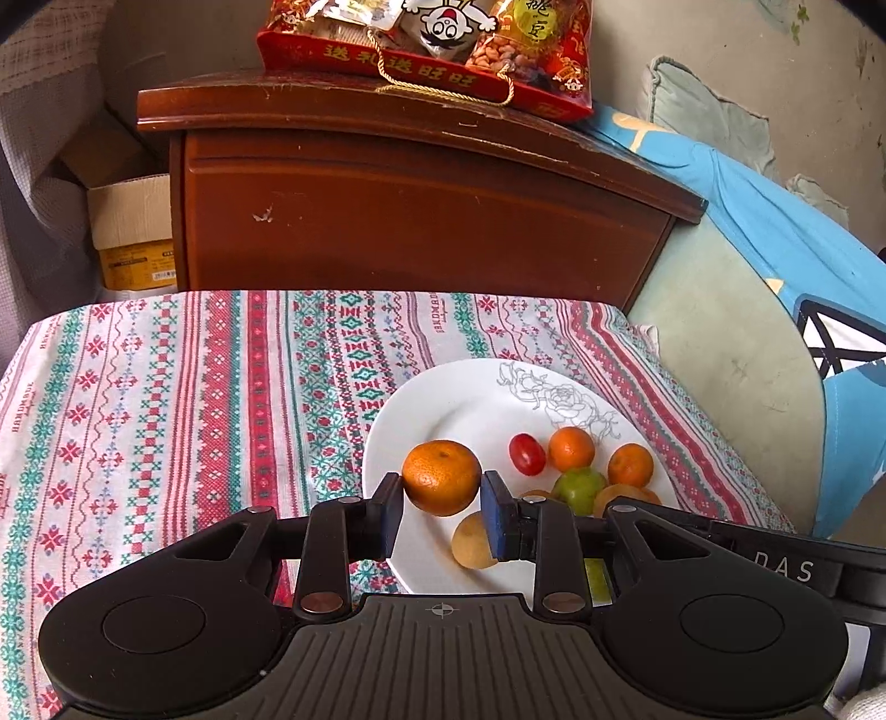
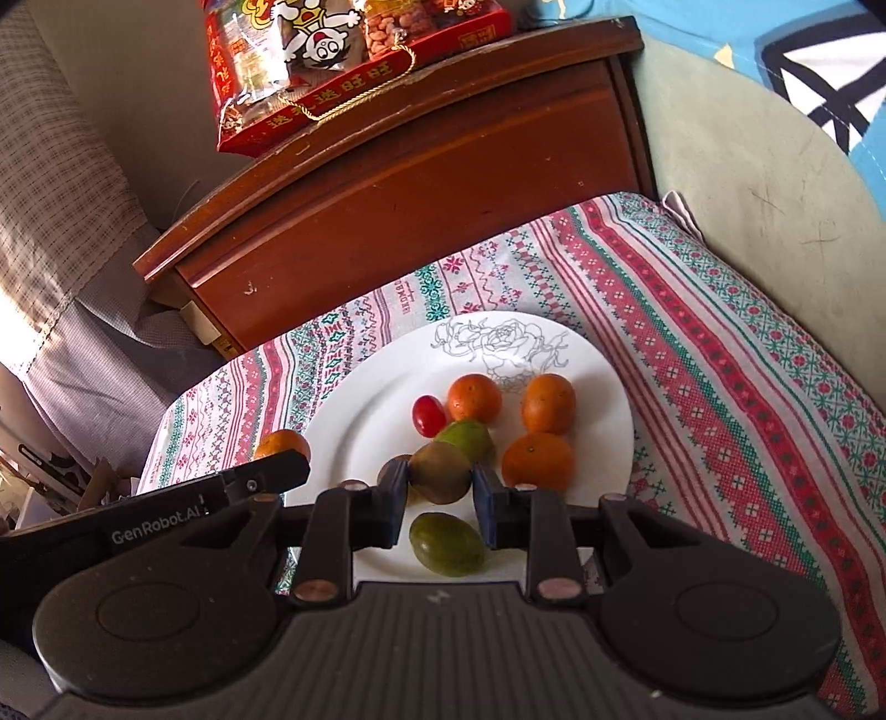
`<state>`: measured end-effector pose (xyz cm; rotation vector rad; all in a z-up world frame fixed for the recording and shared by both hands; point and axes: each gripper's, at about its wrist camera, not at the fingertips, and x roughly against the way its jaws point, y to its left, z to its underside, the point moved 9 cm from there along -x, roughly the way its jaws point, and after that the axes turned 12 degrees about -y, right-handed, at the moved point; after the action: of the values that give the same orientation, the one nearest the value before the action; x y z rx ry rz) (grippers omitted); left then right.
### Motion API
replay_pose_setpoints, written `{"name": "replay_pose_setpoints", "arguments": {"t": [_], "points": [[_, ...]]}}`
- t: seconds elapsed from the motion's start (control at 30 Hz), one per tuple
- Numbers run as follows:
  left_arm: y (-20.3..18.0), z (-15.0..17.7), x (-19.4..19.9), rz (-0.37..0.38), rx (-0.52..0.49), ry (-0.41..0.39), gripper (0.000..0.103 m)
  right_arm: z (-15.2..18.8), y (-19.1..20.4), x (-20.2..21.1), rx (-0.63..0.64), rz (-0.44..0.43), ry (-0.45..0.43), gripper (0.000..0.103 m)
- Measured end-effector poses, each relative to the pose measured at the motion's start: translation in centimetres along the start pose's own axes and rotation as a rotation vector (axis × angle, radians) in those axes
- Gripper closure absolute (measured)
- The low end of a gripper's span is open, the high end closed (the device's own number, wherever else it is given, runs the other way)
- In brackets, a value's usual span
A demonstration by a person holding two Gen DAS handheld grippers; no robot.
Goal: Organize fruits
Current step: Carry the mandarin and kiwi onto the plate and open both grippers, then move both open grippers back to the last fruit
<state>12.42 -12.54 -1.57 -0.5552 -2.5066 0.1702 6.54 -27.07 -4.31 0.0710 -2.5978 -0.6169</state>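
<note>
**Bedside corner in daylight**

A scratched brown wooden nightstand (image 1: 421,205) is filling the upper centre, carrying a red snack bag (image 1: 432,44). A patterned cloth (image 1: 166,387) is covering the foreground surface. Sunlight is falling on checked fabric (image 2: 44,232) at left.

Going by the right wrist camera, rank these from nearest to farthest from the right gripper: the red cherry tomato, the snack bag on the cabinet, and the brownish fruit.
1. Brownish fruit, between the right gripper pads.
2. Red cherry tomato, beyond it on the plate, slightly left.
3. Snack bag, far back on the wooden cabinet.
</note>
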Motion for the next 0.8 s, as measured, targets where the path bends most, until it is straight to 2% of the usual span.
{"name": "replay_pose_setpoints", "arguments": {"t": [0.2,0.3,0.33,0.57,0.8], "points": [[-0.2,0.0,-0.6,0.003,0.006,0.002,0.073,-0.4,0.1,0.1,-0.015,-0.002,-0.013,0.074],[0.0,-0.6,-0.1,-0.013,0.012,-0.009,0.055,-0.9,0.4,0.4,-0.014,-0.015,-0.026,0.072],[0.0,-0.9,0.2,-0.020,0.011,-0.015,0.053,-0.9,0.5,0.5,-0.017,-0.023,-0.027,0.070],[1.2,-2.8,2.3,-0.050,0.012,-0.019,0.052,-0.7,2.5,0.8,0.025,-0.083,-0.025,0.067],[3.6,-2.5,4.4,-0.118,0.016,0.000,0.052,0.8,4.9,0.8,0.077,-0.159,0.012,0.067]]}}
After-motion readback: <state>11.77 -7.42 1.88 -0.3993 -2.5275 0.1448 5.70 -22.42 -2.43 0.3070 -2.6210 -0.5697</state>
